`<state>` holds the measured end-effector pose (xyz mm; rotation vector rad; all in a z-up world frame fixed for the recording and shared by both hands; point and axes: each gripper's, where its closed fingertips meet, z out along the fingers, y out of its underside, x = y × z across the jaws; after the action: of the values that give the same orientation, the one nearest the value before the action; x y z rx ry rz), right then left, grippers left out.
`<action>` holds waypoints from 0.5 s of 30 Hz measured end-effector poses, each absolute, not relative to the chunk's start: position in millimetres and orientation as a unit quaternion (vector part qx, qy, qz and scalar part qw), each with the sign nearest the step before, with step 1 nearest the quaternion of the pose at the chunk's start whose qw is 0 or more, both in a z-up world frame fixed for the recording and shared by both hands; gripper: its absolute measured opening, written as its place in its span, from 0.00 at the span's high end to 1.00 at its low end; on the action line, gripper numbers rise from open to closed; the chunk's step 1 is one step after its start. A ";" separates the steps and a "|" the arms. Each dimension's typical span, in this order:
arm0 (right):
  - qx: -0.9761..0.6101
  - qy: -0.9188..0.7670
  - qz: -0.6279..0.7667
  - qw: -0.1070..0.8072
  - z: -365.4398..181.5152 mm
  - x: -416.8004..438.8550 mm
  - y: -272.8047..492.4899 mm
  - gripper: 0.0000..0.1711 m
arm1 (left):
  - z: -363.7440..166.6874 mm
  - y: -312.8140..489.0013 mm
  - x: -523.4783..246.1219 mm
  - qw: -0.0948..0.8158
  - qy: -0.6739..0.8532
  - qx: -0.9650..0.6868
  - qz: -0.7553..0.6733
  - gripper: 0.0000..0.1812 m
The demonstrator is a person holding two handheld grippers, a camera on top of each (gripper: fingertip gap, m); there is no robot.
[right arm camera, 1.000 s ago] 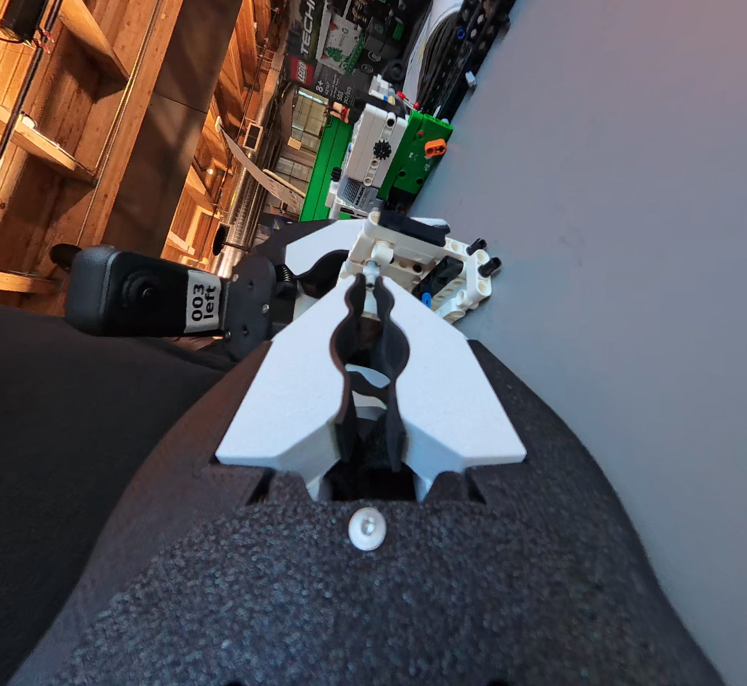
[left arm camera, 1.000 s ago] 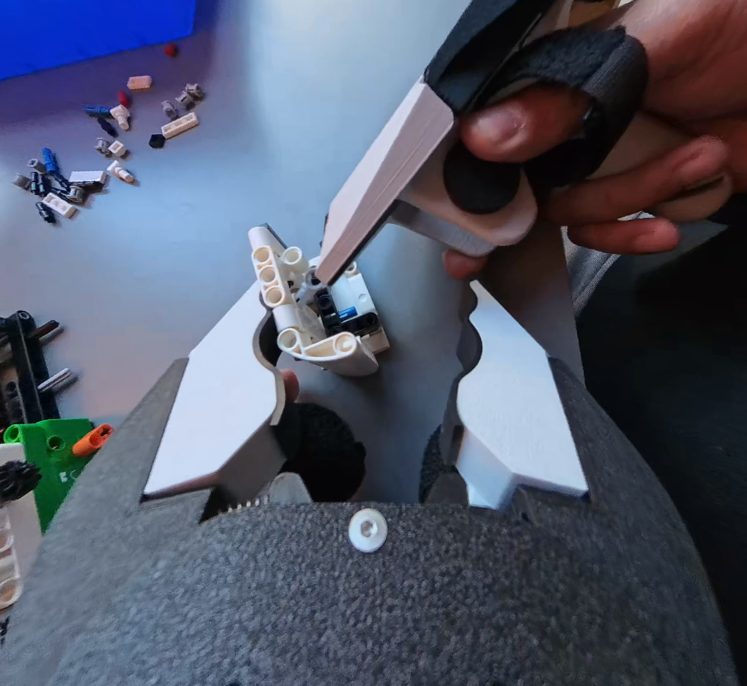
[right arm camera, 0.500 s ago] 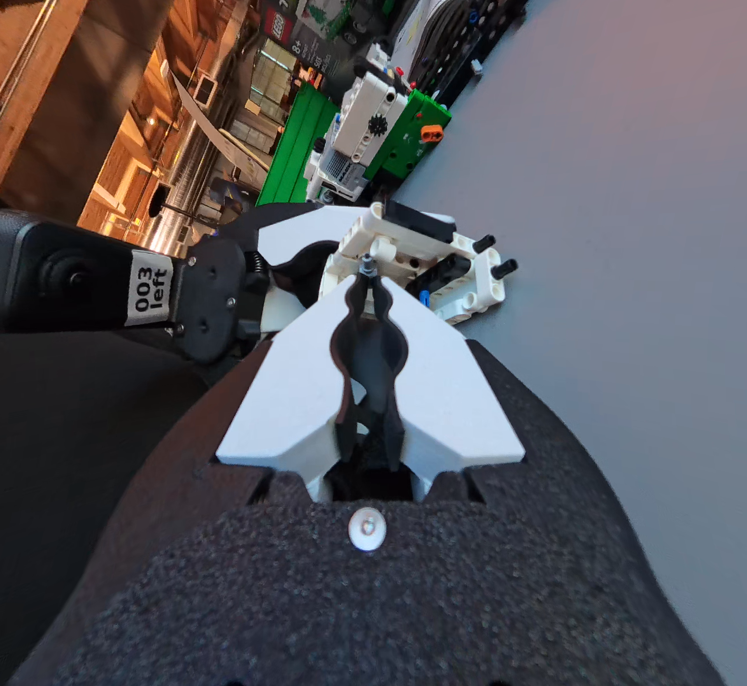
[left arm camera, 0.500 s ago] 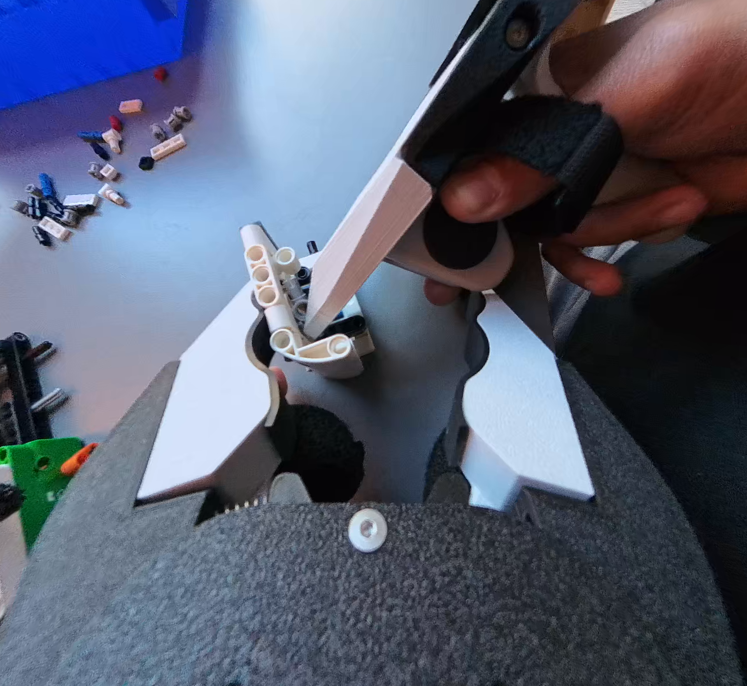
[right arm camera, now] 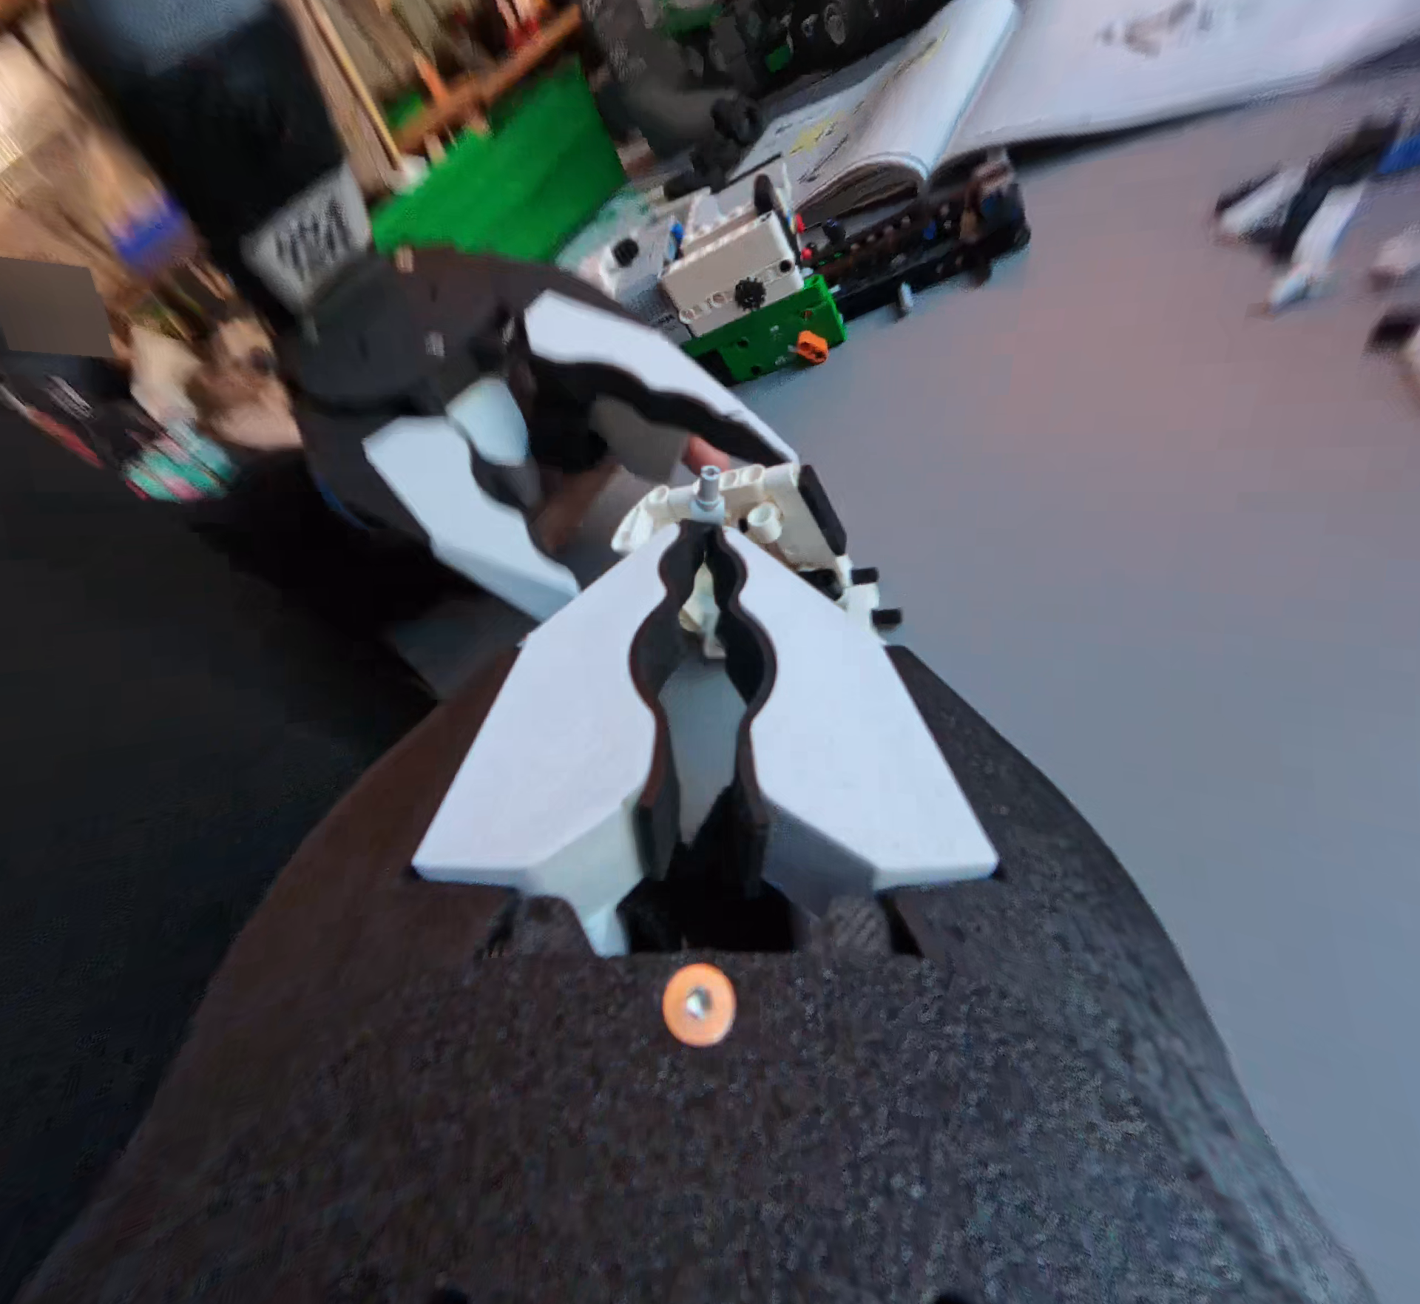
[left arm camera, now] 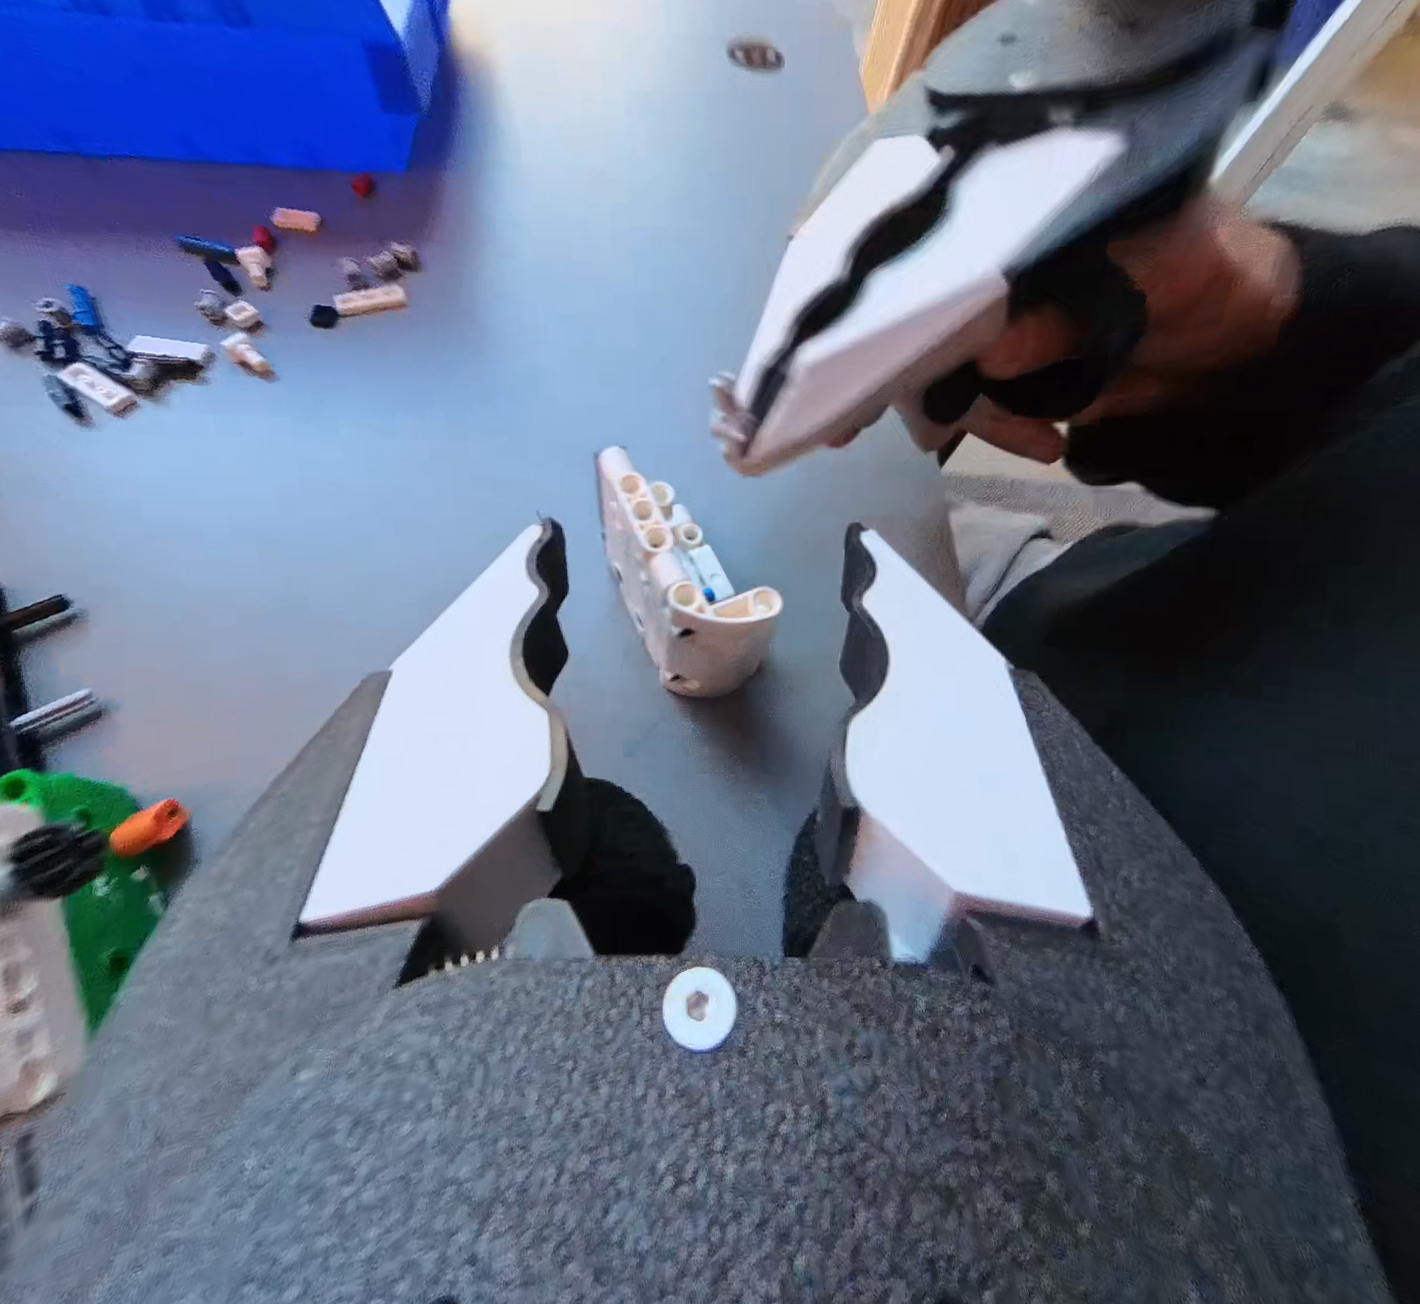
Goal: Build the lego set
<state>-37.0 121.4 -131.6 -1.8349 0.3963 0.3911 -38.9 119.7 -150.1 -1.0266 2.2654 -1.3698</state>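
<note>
A small white subassembly (left arm camera: 691,621) with black and blue pins stands on edge on the grey table (left arm camera: 461,460). My left gripper (left arm camera: 698,548) is open, with one finger on each side of it and not touching it. My right gripper (left arm camera: 741,422) is shut on a small grey pin (left arm camera: 724,406) and holds it just above and to the right of the subassembly. In the right wrist view the grey pin (right arm camera: 707,495) sticks out of my right gripper (right arm camera: 703,537), with the subassembly (right arm camera: 776,483) right behind it. The left gripper's fingers (right arm camera: 615,360) are spread there.
A blue bin (left arm camera: 192,14) stands at the far left with loose small pieces (left arm camera: 230,314) in front of it. A green and white part-built model (right arm camera: 761,314), a black beam frame (right arm camera: 922,237) and an open instruction booklet (right arm camera: 922,107) lie beyond. A person's hand (left arm camera: 1199,314) holds the right gripper. Both grippers' tips are close together, under 4 cm apart.
My right gripper has lifted up and away from the subassembly with the grey pin still in it. My left gripper has drawn back, and the subassembly now stands free between its fingers.
</note>
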 end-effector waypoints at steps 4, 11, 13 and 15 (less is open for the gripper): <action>-0.825 0.020 0.006 0.565 -115.0 -42.2 121.8 0.98 | -101.5 127.7 -35.0 0.103 0.709 -0.413 -0.562 0.72; -0.817 -0.097 -0.136 0.552 -96.5 -57.1 129.8 0.98 | -76.9 114.6 -50.4 0.008 0.642 -0.447 -0.623 0.88; -0.813 -0.112 -0.164 0.547 -92.5 -60.5 128.9 0.98 | -79.4 113.1 -54.7 0.009 0.642 -0.453 -0.618 0.90; -0.809 -0.107 -0.183 0.549 -89.2 -59.2 126.2 0.98 | -79.2 114.0 -59.6 0.026 0.646 -0.453 -0.614 0.91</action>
<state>-59.2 126.2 -89.2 -1.9150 -0.2536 -0.4341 -59.6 114.0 -79.2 -1.4002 1.9971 -1.8963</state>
